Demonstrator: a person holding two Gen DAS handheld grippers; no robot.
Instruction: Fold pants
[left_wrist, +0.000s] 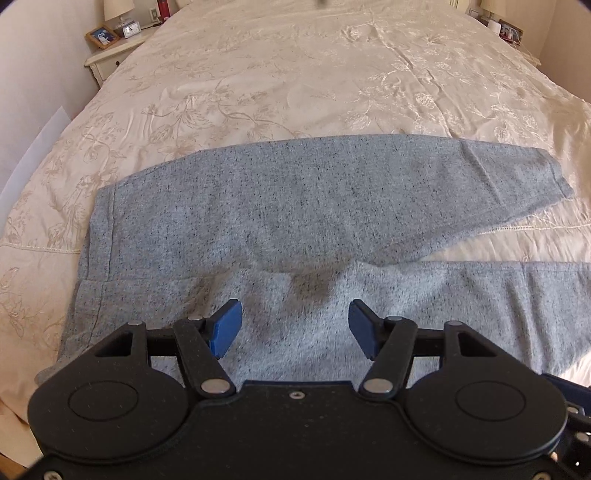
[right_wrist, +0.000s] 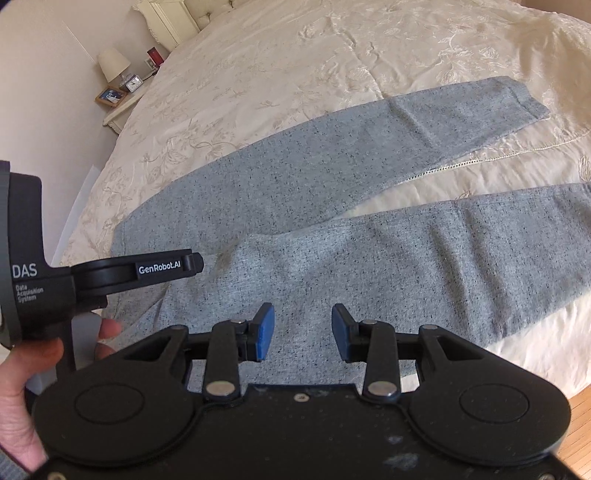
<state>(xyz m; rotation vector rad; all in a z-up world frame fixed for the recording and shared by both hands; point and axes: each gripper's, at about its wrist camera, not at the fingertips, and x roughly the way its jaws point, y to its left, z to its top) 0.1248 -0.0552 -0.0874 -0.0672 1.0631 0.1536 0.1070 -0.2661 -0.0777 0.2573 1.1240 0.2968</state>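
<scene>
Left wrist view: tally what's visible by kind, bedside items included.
Grey pants: 1
Bedspread: 1
Nightstands: 1 clear; far-right one barely visible
Lamps: 2
Picture frames: 1
Clocks: 1
Grippers, left gripper: 1
Total: 8

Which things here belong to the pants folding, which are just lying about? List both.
For the job:
grey pants
left tongs, open
right tongs, open
bedspread beneath

Lying about:
lamp
clock
picture frame
nightstand
</scene>
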